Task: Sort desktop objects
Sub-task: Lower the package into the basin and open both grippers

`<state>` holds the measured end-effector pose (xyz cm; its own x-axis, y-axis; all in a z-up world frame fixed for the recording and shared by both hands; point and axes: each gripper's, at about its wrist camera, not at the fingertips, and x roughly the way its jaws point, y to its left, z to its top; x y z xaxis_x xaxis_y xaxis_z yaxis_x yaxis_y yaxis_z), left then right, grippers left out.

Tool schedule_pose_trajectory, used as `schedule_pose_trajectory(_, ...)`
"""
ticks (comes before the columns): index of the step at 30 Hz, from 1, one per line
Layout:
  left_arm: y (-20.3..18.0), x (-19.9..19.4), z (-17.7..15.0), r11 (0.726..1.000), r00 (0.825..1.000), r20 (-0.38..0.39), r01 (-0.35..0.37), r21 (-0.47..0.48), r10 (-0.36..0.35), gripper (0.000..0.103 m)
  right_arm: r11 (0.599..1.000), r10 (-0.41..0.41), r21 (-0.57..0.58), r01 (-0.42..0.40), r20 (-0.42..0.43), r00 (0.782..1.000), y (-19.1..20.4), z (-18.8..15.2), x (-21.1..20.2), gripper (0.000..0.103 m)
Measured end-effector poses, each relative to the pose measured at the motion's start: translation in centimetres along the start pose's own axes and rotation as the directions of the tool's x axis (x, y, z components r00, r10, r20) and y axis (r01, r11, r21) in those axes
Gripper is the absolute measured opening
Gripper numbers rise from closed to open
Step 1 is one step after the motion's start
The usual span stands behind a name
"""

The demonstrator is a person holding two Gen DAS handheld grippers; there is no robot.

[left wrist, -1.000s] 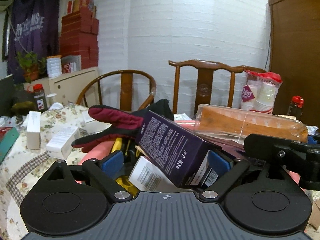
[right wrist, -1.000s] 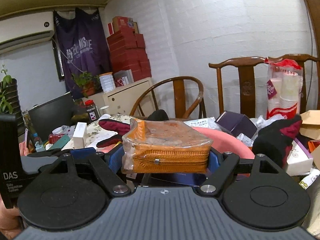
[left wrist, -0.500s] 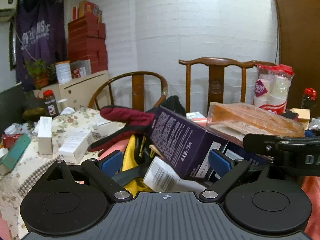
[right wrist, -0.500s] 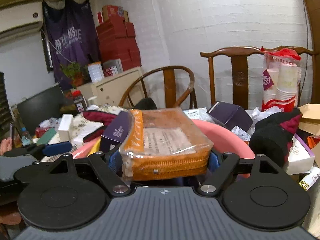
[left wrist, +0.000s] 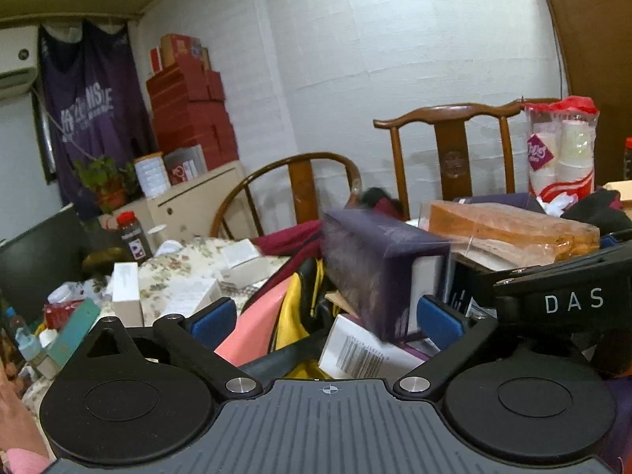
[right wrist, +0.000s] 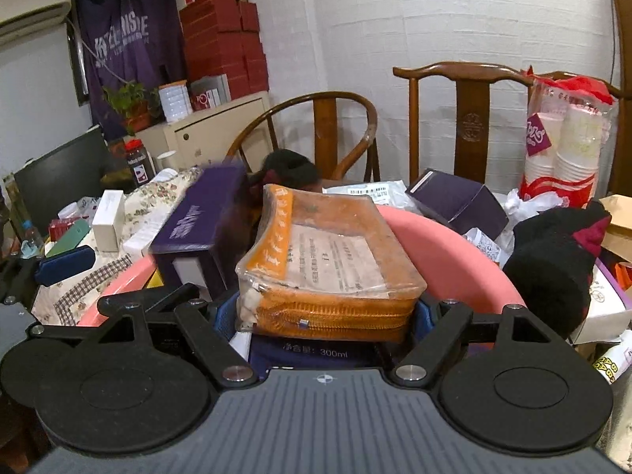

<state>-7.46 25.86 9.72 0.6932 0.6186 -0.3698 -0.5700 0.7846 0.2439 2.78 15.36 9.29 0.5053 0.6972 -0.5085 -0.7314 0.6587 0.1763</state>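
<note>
right gripper is clamped on the orange zip pouch, both pads pressing its near end, pouch sticking forward over the pink basin. left gripper is spread wide, gripping nothing; the purple box is blurred between its fingers, close by the right pad; contact unclear. white barcode box lies just under it. beyond the fingertips: dark gloves, paper cups, two wooden chairs.

Two wooden chairs against white wall. Red boxes stacked on cream cabinet, potted plant beside. Purple shirt hanging at left.
</note>
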Motion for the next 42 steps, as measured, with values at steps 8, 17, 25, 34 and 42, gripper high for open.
schedule_pose_trajectory(8, -0.1, 0.2, 0.0, 1.0, 1.0, -0.016, -0.019, 0.009, 0.02, 0.101, 1.0, -0.01, -0.014, 0.01, -0.023, 1.0, 0.2, 0.2, 0.5, 0.085)
schedule_pose_trajectory(17, 0.0, 0.0, -0.3, 0.999, 0.999, -0.004, -0.035, 0.001, 0.035, 0.101, 1.0, -0.028, -0.004, 0.028, -0.025, 0.999, -0.3, 0.1, 0.6, 0.094)
schedule_pose_trajectory(25, 0.1, -0.1, -0.4, 0.999, 1.0, 0.001, -0.03, -0.009, 0.03, 0.102, 0.999, -0.049, -0.017, 0.049, 0.008, 0.999, -0.2, -0.2, -0.7, 0.095)
schedule_pose_trajectory(34, 0.5, -0.3, -0.4, 0.998, 0.999, 0.011, -0.05, -0.034, 0.051, 0.103, 0.997, -0.016, -0.072, 0.023, 0.092, 0.996, -0.3, -1.0, -4.5, 0.097)
schedule_pose_trajectory(42, 0.1, -0.7, -0.5, 0.996, 0.995, 0.037, -0.091, -0.019, 0.092, 0.103, 0.999, 0.046, -0.019, -0.044, 0.148, 0.988, -2.2, -3.3, -8.3, 0.097)
